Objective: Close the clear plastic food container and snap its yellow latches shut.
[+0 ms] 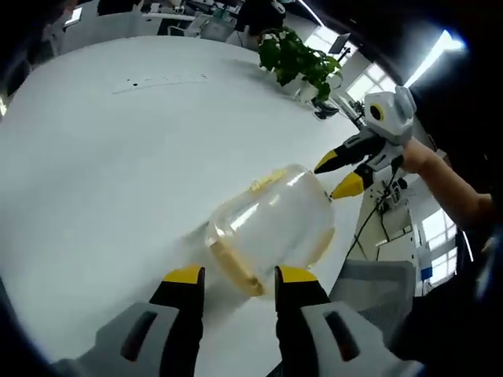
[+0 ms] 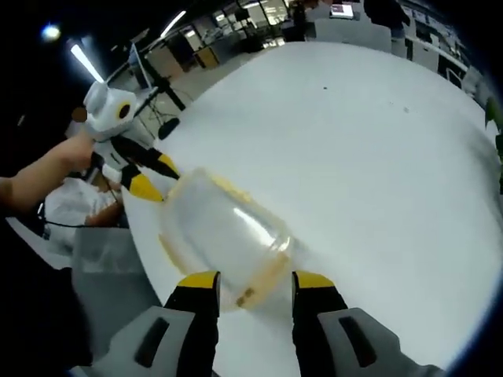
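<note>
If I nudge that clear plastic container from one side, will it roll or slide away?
The clear container looks rounded and seems to lie on its side on the smooth white table, so it would probably roll or skid. It looks empty, likely light. Its glossy wall may slip between the left gripper tips.

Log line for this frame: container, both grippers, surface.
container: clear, yellow-trimmed, on white table near edge | left gripper: open, at one end | right gripper: open, at opposite end | latches: state unclear
</note>
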